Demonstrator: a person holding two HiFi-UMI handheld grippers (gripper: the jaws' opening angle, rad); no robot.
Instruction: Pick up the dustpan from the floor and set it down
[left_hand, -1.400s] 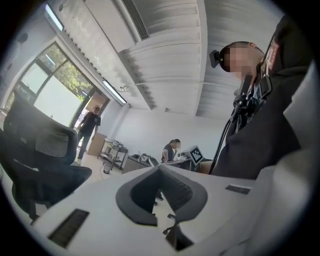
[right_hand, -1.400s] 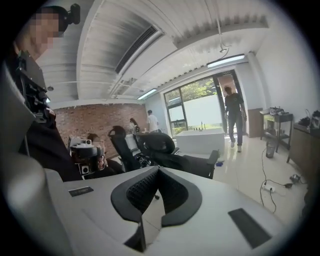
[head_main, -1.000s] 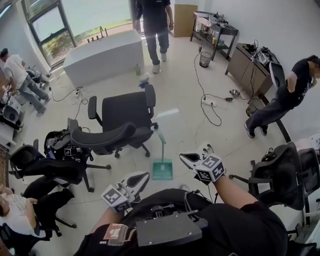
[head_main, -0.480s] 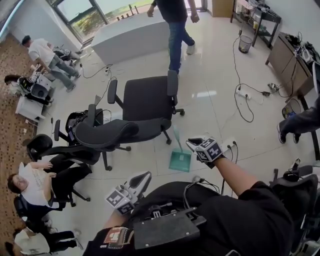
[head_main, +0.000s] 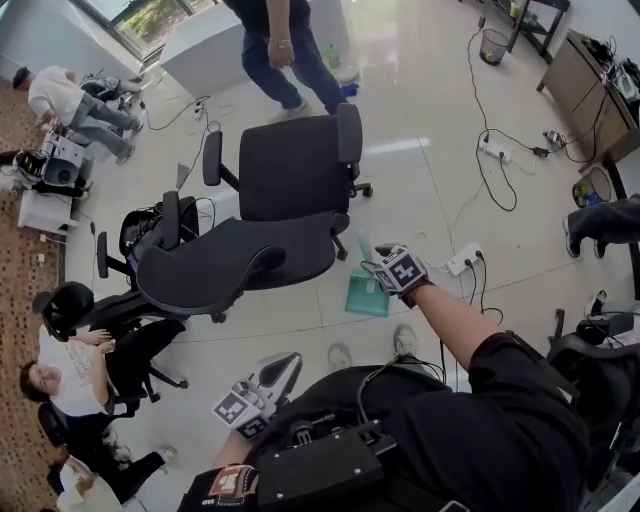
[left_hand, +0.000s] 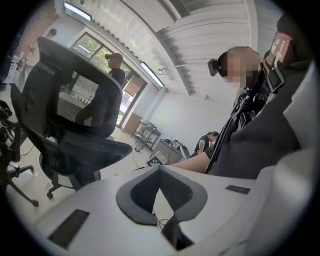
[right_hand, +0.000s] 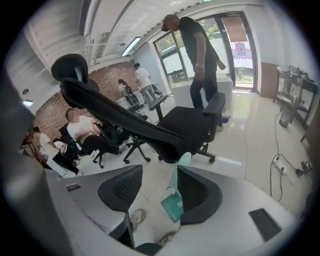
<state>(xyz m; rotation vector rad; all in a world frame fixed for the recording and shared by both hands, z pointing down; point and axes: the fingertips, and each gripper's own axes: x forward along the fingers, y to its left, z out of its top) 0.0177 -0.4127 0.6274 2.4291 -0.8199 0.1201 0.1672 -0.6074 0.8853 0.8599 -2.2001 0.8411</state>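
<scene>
A teal dustpan stands on the pale floor in the head view, its long handle rising beside a black chair. My right gripper is down at that handle. In the right gripper view its jaws are opening, and the handle runs up between them close to the right pad without being pressed. The pan lies on the floor below them. My left gripper hangs low near my body with its tips together on nothing.
A black office chair stands right behind the dustpan, and a second chair is to its left. A power strip with cables lies on the floor to the right. A person walks at the back; others sit at the left.
My right gripper has dropped and reached forward from beside the dustpan to its handle. The left gripper has sunk a little. The walking person has come nearer.
</scene>
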